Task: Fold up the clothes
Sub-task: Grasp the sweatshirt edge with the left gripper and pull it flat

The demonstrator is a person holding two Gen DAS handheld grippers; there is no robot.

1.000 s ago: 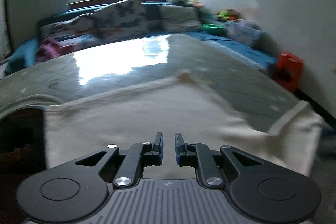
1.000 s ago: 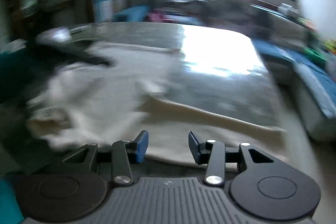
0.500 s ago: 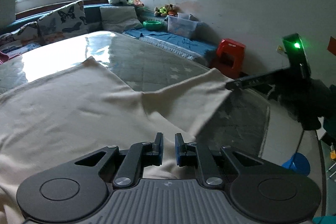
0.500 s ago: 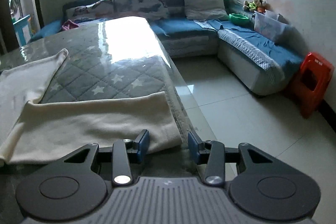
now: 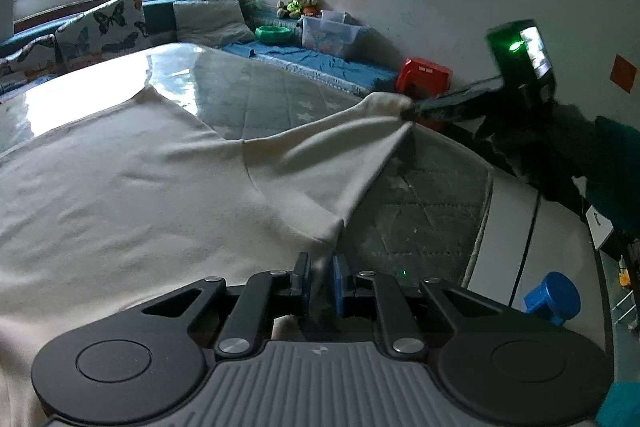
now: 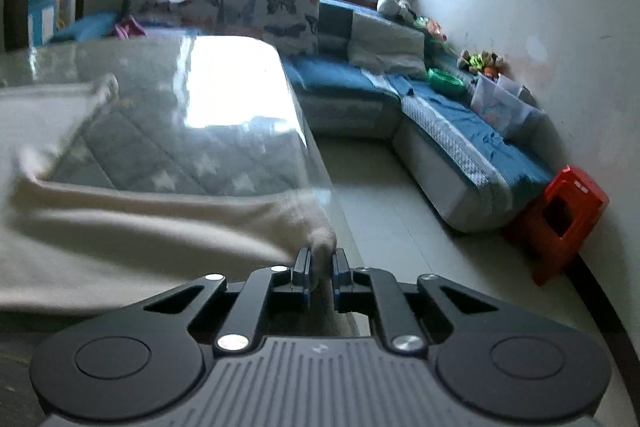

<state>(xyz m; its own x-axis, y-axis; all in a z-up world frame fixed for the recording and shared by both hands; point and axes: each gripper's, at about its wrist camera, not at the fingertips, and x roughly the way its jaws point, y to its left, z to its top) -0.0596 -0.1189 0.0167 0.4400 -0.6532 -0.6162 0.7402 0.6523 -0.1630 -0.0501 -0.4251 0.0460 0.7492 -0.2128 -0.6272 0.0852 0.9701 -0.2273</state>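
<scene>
Cream garment [image 5: 132,179] spread over the quilted worktop [image 5: 420,195]. Left gripper [image 5: 319,281], jaws pinching the near hem, and right gripper [image 6: 319,269], jaws pinching the sleeve end, lift that sleeve taut, apparently to carry it across the body.

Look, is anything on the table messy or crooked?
Only the cream shirt: one sleeve is pulled up off the table by the right gripper, while the left gripper pinches its hem. Nothing looks spilled or torn.
</scene>
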